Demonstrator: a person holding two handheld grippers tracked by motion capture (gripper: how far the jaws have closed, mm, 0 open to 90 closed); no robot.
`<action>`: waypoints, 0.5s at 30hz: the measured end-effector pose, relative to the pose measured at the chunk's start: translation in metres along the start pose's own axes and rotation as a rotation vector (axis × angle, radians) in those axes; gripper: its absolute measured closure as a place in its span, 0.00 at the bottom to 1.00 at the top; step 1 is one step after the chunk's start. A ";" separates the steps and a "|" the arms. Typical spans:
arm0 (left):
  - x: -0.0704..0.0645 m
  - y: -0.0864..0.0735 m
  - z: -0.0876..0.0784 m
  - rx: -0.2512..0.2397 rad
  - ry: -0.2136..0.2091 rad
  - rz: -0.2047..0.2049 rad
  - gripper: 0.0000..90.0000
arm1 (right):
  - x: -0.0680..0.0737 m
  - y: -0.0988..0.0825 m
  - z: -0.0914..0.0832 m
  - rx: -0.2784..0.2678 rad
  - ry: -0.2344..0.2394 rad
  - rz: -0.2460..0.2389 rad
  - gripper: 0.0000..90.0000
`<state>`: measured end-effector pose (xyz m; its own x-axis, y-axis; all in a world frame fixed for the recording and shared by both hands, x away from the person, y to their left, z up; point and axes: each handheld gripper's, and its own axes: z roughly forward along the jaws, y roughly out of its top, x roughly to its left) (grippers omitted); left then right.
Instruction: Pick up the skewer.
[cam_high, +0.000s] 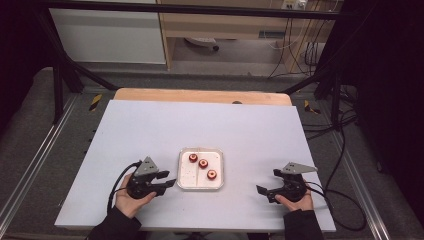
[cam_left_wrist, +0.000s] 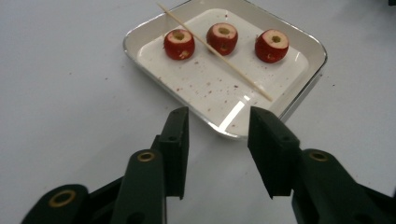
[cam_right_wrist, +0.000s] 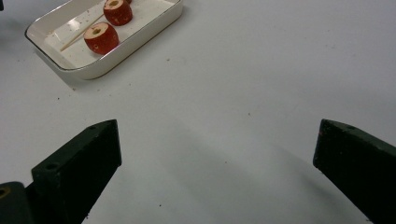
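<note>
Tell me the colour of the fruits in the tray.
Red fruits, with pale cut tops; clearest in the left gripper view.

Glossy white tray, thin wooden skewer, matt table.

No readable text, labels, brands or numbers (in any view)

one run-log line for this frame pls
left gripper: open, empty, at tray edge | right gripper: open wide, empty, off to the side | tray: three cored red fruits, skewer lying loose
</note>
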<state>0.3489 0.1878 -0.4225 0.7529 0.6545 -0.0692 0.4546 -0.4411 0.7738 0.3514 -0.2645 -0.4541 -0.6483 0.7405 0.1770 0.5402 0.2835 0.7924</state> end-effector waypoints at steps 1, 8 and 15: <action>-0.002 0.003 0.003 0.004 -0.002 0.004 0.69 | 0.000 0.000 0.000 0.000 0.001 0.000 0.02; -0.015 0.019 0.020 0.010 -0.022 0.014 0.80 | 0.000 0.000 0.000 -0.001 0.002 0.000 0.02; -0.023 0.028 0.040 0.024 -0.037 0.005 0.89 | 0.000 0.000 0.001 0.004 0.002 0.000 0.02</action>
<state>0.3629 0.1357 -0.4247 0.7722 0.6292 -0.0885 0.4615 -0.4596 0.7588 0.3517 -0.2638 -0.4547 -0.6494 0.7394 0.1777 0.5421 0.2863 0.7901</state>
